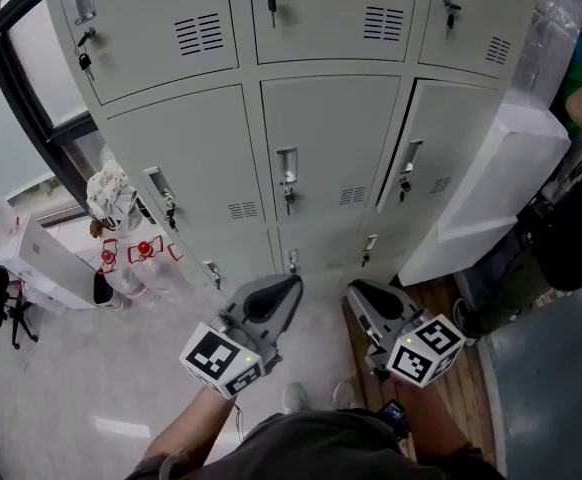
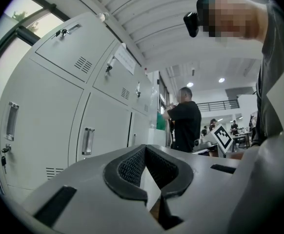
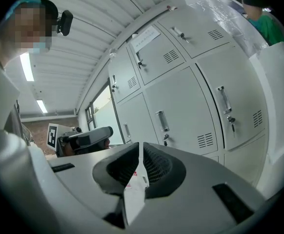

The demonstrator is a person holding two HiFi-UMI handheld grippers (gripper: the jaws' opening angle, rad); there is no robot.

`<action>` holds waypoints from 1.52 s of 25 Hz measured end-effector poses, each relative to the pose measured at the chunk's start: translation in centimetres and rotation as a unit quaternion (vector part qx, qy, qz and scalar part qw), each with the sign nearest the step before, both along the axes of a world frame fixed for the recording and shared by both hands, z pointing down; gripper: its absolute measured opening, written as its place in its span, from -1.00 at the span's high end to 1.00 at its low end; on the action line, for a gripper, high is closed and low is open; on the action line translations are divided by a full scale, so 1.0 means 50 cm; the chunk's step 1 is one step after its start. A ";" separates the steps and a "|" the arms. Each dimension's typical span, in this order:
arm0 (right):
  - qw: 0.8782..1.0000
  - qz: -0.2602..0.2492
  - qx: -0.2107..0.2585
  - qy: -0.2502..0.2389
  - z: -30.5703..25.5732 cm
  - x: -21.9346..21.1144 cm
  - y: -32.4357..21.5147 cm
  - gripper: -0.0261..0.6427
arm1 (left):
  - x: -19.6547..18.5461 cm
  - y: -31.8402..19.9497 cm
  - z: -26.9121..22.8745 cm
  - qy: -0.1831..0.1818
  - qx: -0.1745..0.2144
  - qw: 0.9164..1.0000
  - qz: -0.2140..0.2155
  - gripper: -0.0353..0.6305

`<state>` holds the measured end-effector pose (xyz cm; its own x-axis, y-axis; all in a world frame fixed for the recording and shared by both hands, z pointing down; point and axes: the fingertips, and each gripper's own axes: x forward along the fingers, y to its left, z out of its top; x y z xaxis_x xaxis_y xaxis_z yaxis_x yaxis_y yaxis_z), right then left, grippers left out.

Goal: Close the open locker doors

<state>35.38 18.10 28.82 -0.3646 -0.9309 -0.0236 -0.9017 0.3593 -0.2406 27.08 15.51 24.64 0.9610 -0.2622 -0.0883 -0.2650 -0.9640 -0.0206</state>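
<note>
A bank of pale grey lockers (image 1: 331, 138) fills the head view ahead of me. Every door I can see lies flat in its frame, though a dark line runs down the left edge of the middle-right door (image 1: 426, 158). Both grippers hang low in front of the bottom row, apart from the doors. My left gripper (image 1: 294, 282) has its tips together with nothing in them. My right gripper (image 1: 353, 289) is beside it, jaws drawn in to a thin slit, also empty. The lockers (image 2: 49, 111) stand left of the left gripper (image 2: 144, 147), and the lockers (image 3: 191, 101) right of the right gripper (image 3: 140, 144).
A large white foam block (image 1: 491, 188) leans against the lockers at the right, with a person (image 1: 581, 218) beside it. At the lower left are a bag with red print (image 1: 131, 253) and a white box (image 1: 41, 258). Another person in black (image 2: 183, 123) stands farther along the lockers.
</note>
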 end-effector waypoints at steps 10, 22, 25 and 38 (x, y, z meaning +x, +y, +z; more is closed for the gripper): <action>0.999 -0.036 0.017 0.005 -0.029 0.034 0.026 0.83 | 0.041 0.036 -0.007 0.001 0.002 0.999 -0.039 0.88; 0.997 -0.069 0.028 0.000 -0.034 0.046 0.019 0.84 | 0.068 0.041 -0.005 -0.004 0.004 0.998 -0.064 0.88; 0.997 -0.075 0.029 -0.001 -0.036 0.040 0.016 0.84 | 0.066 0.039 -0.004 -0.005 0.002 0.998 -0.069 0.88; 0.996 -0.081 0.026 0.000 -0.036 0.034 0.008 0.84 | 0.067 0.032 -0.008 -0.003 0.002 0.997 -0.071 0.88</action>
